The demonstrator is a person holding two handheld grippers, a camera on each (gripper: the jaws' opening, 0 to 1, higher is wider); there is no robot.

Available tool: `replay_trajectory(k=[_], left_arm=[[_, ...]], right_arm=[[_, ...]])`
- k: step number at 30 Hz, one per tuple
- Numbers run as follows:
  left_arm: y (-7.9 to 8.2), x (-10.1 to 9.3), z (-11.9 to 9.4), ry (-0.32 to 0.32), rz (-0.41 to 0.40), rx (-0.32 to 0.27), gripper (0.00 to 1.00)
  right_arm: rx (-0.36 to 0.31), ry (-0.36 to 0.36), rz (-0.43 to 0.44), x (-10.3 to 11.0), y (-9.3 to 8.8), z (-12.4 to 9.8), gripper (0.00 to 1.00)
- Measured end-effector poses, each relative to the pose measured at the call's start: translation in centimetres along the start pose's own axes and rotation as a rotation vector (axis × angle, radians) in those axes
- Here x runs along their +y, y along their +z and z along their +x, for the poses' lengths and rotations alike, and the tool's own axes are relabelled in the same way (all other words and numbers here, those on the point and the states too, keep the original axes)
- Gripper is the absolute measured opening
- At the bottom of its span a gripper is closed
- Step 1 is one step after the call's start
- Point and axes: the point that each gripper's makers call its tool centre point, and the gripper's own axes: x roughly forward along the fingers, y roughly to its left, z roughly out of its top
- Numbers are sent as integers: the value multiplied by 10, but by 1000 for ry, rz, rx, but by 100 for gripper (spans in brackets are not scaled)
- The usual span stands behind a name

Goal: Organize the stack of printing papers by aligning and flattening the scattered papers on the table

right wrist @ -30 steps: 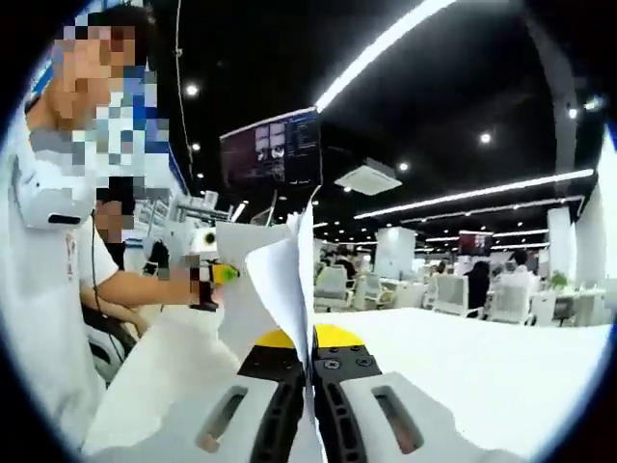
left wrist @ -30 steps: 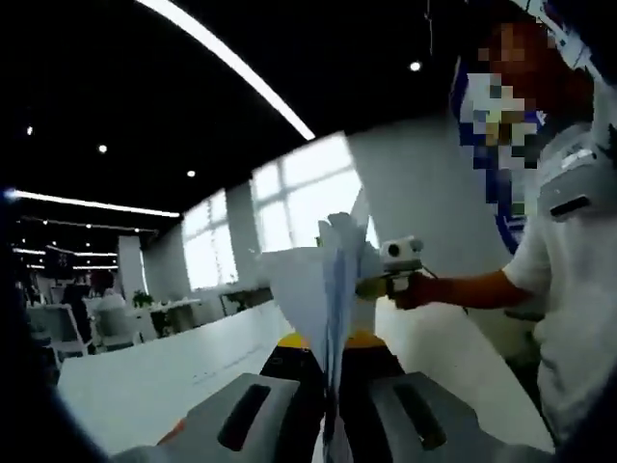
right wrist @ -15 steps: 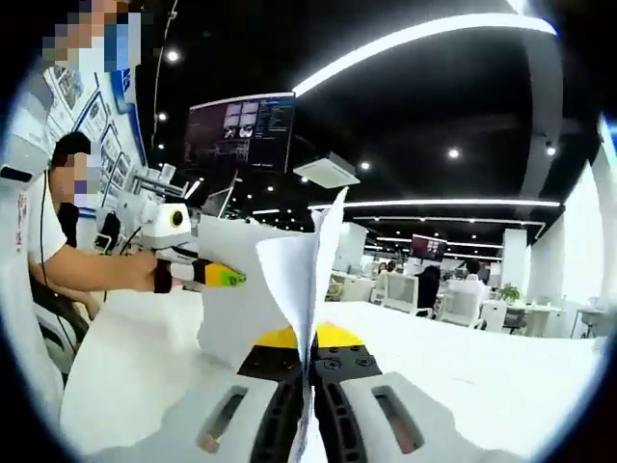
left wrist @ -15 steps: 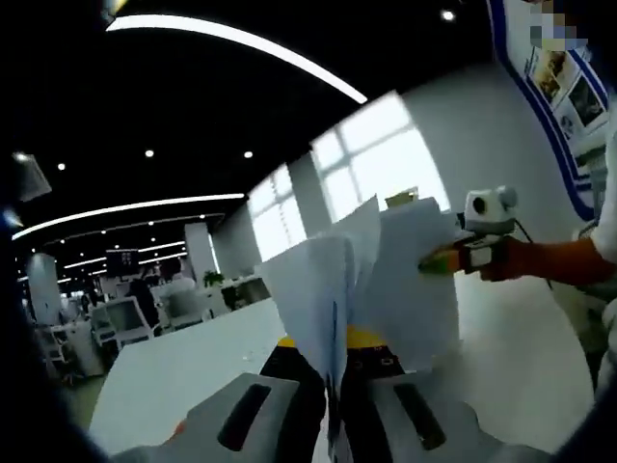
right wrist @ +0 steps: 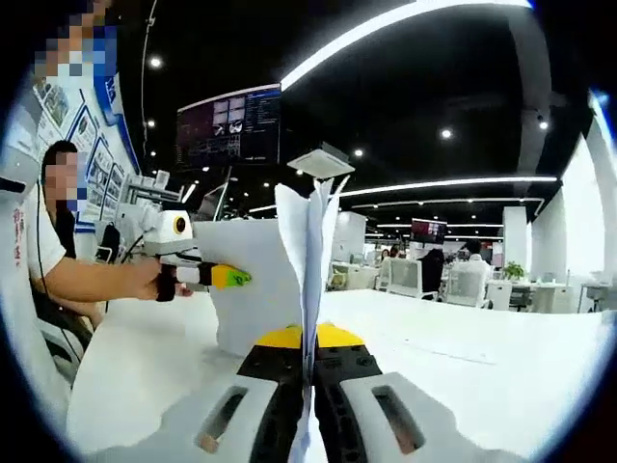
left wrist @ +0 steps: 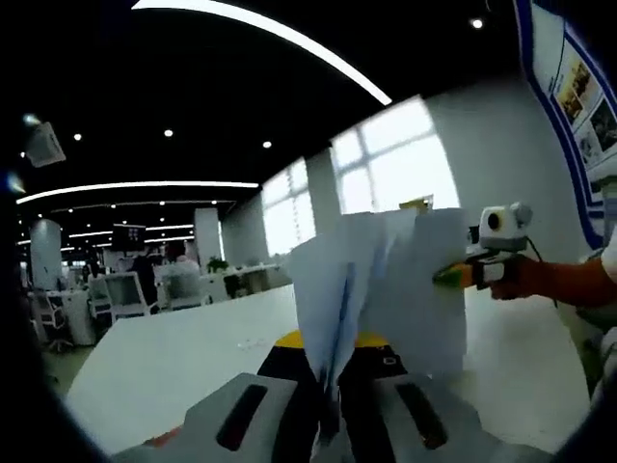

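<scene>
In the left gripper view, the left gripper (left wrist: 333,371) rose from the bottom middle, its two jaws pinched tight on the near edge of the stack of papers (left wrist: 386,289). The sheets stood up on edge and fanned apart a little at the top. At the right of that frame, the right gripper (left wrist: 453,276) squeezed the far edge of the same stack, with a person's hand (left wrist: 511,278) behind it. In the right gripper view, the right gripper (right wrist: 310,371) came up from the bottom middle, clamped on the papers (right wrist: 307,260), and the left gripper (right wrist: 231,278) bit the other edge at the middle left, held by a hand (right wrist: 159,282). So there were two grippers, two hands and one stack; the sheets were too close to count. Under it all lay a wide white table (left wrist: 174,357), bare around the stack. Farther back in the left gripper view were white chairs (left wrist: 125,294) at the left and bright windows (left wrist: 395,174) in the upper middle. Long light strips (right wrist: 386,24) ran across the dark ceiling, and one dark screen (right wrist: 229,125) hung at the upper left of the right gripper view.
</scene>
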Motion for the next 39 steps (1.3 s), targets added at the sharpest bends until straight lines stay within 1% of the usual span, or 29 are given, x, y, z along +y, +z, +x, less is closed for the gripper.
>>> replay_trajectory(k=[3,4,5,7,9,11,13,14,15,16,17,18,19,21,22,23,24,25,26,27,31,32,33,34,35,36,37,38,39], left_arm=[[21,-3,0,-20,-82,-69,6],[22,2,-2,0,-87,-60,6],[15,4,-3,1,-89,-39,6],[-7,5,-4,2,-95,35,6],[-30,1,-2,-9,-119,111,6],[-22,0,-2,10,-95,100,7],[-11,-1,-4,16,-58,68,7],[-6,0,-4,13,-34,35,7],[-11,3,-3,13,-6,30,7],[-20,5,-2,14,-11,47,7],[-40,9,-1,23,-114,120,8],[-44,9,-1,33,-226,139,8],[-25,6,-2,26,-245,86,8],[-4,4,-1,33,-122,22,6],[-6,4,1,30,-96,53,6],[-9,5,3,29,-132,75,6],[-18,7,5,34,-260,153,6],[-18,4,6,18,-340,186,6],[-10,7,9,8,-344,169,6],[-3,10,9,11,-334,163,6],[-5,12,9,-4,-335,165,6],[-18,13,9,-6,-325,176,6],[-39,14,9,3,-366,233,6],[-43,11,11,-11,-373,201,7],[-33,10,12,-20,-359,140,6],[-33,7,7,-1,-335,163,6],[-20,3,6,0,-212,128,6],[-17,2,8,-4,-152,119,6],[-27,4,10,3,-146,157,6]], right_arm=[[-44,-12,22,-4,24,0,0],[-43,-4,24,-3,23,0,0],[-38,1,24,-2,20,0,0],[-10,1,36,1,-4,2,0],[70,-2,99,3,-30,8,0],[49,3,76,7,-19,11,0],[7,-14,18,7,3,9,0],[-10,-19,36,6,5,7,0],[-18,-18,47,5,3,7,0],[29,-10,79,2,-16,9,0],[62,-22,113,-1,-25,10,0],[56,-19,123,-1,-23,12,0],[34,-11,113,3,-17,11,0],[-39,-31,61,4,3,7,0],[-38,-37,65,2,3,5,0],[-15,-34,74,-2,-2,7,0],[31,-60,135,-9,-9,7,0],[56,-63,171,-11,-8,7,0],[40,-42,156,-9,2,8,0],[32,-37,153,-7,9,7,0],[18,-40,185,-12,2,3,0],[34,-41,201,-15,-14,5,0],[102,-72,262,-18,-33,5,0],[112,-87,282,-19,-38,5,0],[71,-81,271,-18,-31,7,0],[36,-76,205,-12,-17,4,0],[1,-71,139,-7,-4,1,0],[-20,-91,111,-9,-2,1,0],[10,-78,127,-11,-13,6,0]])
